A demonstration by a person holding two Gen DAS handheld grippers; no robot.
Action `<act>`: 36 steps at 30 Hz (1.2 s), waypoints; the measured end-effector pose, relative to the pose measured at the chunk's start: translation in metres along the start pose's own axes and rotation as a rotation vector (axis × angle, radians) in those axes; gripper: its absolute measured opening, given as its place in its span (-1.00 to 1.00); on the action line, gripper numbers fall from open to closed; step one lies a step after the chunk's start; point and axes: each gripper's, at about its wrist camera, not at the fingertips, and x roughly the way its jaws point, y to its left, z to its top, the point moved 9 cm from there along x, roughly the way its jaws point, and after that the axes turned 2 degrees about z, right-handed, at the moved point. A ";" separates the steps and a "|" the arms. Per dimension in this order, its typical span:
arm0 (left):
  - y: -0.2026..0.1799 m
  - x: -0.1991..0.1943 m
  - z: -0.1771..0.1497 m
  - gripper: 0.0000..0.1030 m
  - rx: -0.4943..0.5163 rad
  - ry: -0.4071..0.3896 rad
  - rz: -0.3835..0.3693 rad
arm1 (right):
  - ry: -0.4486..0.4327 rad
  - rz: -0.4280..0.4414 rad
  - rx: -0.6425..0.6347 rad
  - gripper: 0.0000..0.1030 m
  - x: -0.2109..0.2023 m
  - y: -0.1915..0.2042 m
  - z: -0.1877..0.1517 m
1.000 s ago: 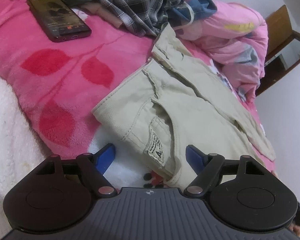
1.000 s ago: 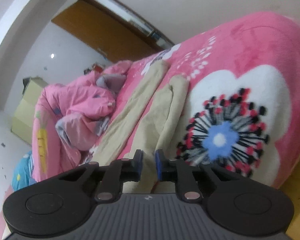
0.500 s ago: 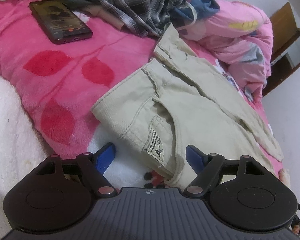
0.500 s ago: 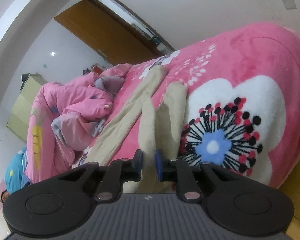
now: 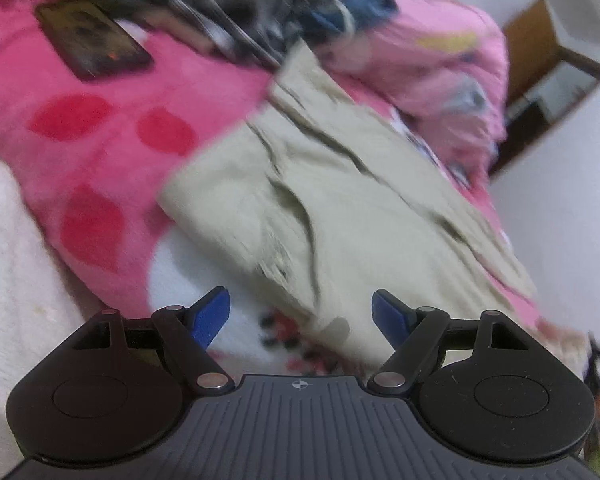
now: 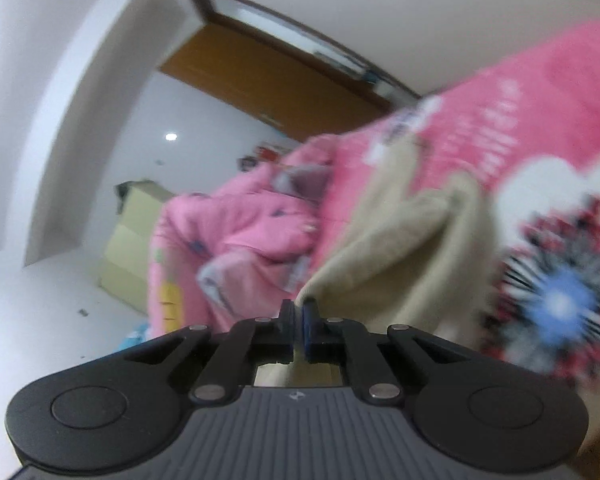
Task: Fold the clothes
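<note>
The right gripper [image 6: 299,320] has clamped and lifted the trousers [image 6: 400,248] hem; legs run toward one o'clock. The left gripper [image 5: 300,312] gapes wide, empty, over the waistband at twelve.

White walls [image 6: 80,80], wooden door [image 6: 268,80]

Evenly lit fisheye views, seemingly motion-blurred throughout.

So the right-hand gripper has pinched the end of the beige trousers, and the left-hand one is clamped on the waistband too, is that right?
Not quite. The right gripper has indeed pinched the beige trousers, but the left gripper is not clamped on anything: the left wrist view shows its blue fingers spread wide apart, with the waistband end of the trousers lying loose between them.
</note>
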 end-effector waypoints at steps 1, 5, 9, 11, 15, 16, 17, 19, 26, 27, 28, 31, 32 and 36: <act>0.000 0.004 -0.007 0.57 -0.002 0.037 -0.022 | -0.004 0.019 -0.008 -0.90 0.006 0.010 0.004; -0.001 0.017 -0.022 0.57 -0.030 0.102 -0.055 | -0.060 0.089 -0.010 -0.90 0.015 0.037 0.017; -0.012 0.022 -0.018 0.56 -0.025 0.085 -0.099 | -0.166 0.074 0.011 -0.90 -0.017 0.029 0.021; -0.017 0.023 -0.016 0.56 -0.007 0.081 -0.115 | -0.216 0.012 0.033 -0.91 -0.046 0.006 0.012; -0.017 0.029 -0.015 0.56 -0.009 0.088 -0.125 | -0.247 -0.217 0.196 -0.91 -0.096 -0.081 -0.034; -0.016 0.030 -0.014 0.56 -0.012 0.089 -0.127 | -0.233 -0.280 0.270 -0.91 -0.105 -0.108 -0.049; -0.016 0.031 -0.014 0.56 -0.010 0.093 -0.126 | -0.228 -0.305 0.329 -0.91 -0.110 -0.124 -0.060; -0.016 0.032 -0.014 0.56 0.000 0.100 -0.119 | -0.226 -0.330 0.407 -0.91 -0.117 -0.144 -0.076; -0.015 0.030 -0.016 0.53 0.022 0.093 -0.111 | -0.291 -0.402 0.385 -0.91 -0.140 -0.156 -0.064; -0.015 0.030 -0.016 0.53 0.023 0.094 -0.109 | -0.321 -0.442 0.397 -0.91 -0.148 -0.163 -0.063; -0.015 0.030 -0.016 0.53 0.024 0.095 -0.108 | -0.350 -0.464 0.419 -0.90 -0.156 -0.171 -0.062; -0.017 0.033 -0.015 0.53 0.032 0.104 -0.095 | -0.384 -0.439 0.421 -0.86 -0.165 -0.169 -0.046; -0.018 0.033 -0.015 0.53 0.034 0.105 -0.090 | -0.374 -0.437 0.374 -0.84 -0.162 -0.160 -0.039; -0.020 0.034 -0.016 0.53 0.041 0.097 -0.069 | -0.225 -0.423 0.109 -0.43 -0.114 -0.105 -0.016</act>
